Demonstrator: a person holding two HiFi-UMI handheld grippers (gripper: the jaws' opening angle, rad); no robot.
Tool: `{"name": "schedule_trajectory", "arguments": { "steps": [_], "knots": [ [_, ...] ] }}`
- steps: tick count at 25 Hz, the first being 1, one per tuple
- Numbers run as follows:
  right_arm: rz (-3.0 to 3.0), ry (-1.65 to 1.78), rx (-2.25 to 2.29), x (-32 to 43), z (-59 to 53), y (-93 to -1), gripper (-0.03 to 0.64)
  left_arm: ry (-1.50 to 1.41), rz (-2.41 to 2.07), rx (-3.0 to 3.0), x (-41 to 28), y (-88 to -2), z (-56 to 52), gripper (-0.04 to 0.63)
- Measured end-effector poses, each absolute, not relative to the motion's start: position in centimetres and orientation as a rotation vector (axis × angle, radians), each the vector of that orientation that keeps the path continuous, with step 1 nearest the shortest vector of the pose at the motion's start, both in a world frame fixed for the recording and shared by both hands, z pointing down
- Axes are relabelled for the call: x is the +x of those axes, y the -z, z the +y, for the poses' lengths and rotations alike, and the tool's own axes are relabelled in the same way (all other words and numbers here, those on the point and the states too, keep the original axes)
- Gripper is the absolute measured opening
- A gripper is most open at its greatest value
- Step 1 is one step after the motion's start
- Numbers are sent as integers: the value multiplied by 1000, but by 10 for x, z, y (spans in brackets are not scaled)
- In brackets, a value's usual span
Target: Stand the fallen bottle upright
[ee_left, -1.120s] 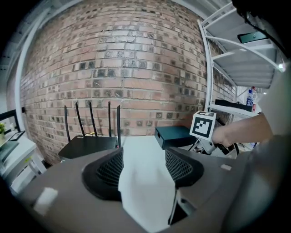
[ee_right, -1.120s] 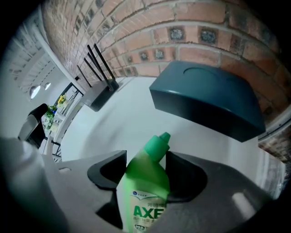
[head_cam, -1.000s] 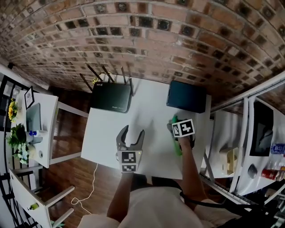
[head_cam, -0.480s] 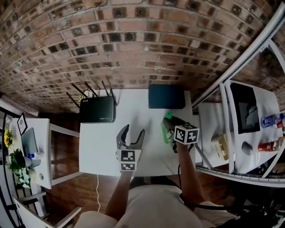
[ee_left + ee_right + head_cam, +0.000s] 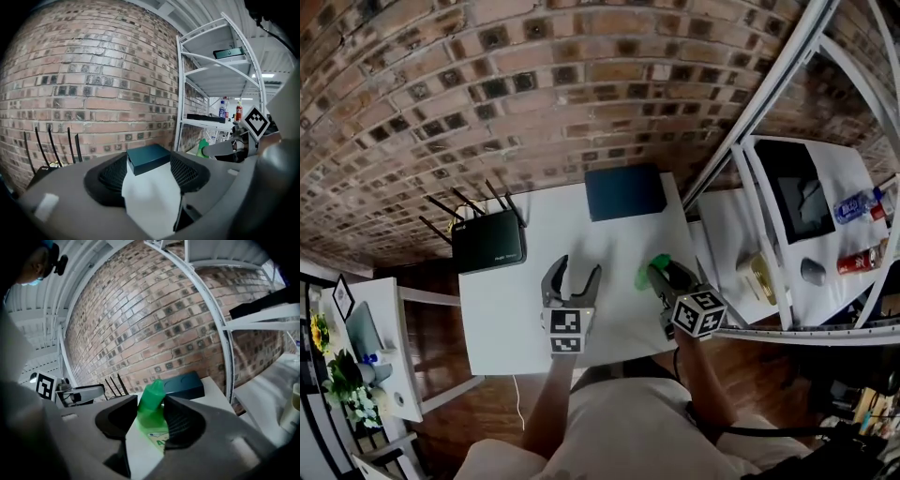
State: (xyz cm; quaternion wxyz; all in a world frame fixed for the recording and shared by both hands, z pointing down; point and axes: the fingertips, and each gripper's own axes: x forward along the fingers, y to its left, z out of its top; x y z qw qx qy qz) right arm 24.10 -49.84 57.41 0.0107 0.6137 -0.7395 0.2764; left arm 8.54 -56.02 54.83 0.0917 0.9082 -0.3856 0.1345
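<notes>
- Router (image 5: 487, 251): stands on the white table (image 5: 511, 314), left of the dark box (image 5: 624, 192) and a little nearer the person. It plays no part in the task.
- Left gripper (image 5: 576, 274): hovers on the near side of the box, to its left. Its jaws stand wide apart with nothing between them. Its own view shows only bare table top and the box beyond. Judged idle.
- Green bottle (image 5: 652, 269): lies nearer than the box and to its right, close to the table's right edge.
- Right gripper (image 5: 664, 277): its jaws are closed against the bottle's body on both sides, just below the cap. The cap points up and toward the box, and the body leans, not yet vertical. The bottle appears clear of the table top, though its base is hidden.
- Step in hand, as judged: the pick-up is done and the righting is under way; the set-down is outstanding.
- Next move calls for turning the wrist until the base faces straight down, then lowering it onto bare table in front of the box. Release should come only once it stands squarely. A spot further in toward the box would be safer than the edge.
- White rack (image 5: 749, 112): stands right of the box, past the table edge, and should be kept clear.
</notes>
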Motion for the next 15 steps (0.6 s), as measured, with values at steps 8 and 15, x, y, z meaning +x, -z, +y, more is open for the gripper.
{"name": "schedule_trajectory", "arguments": {
  "steps": [8, 15],
  "knots": [
    [-2296, -763, 1996, 245, -477, -578, 176, -378, -1106, 2722, 87, -542, -539, 305],
    [-2266, -616, 2023, 250, -463, -556, 209, -333, -1144, 2705, 72, -529, -512, 305]
  ]
}}
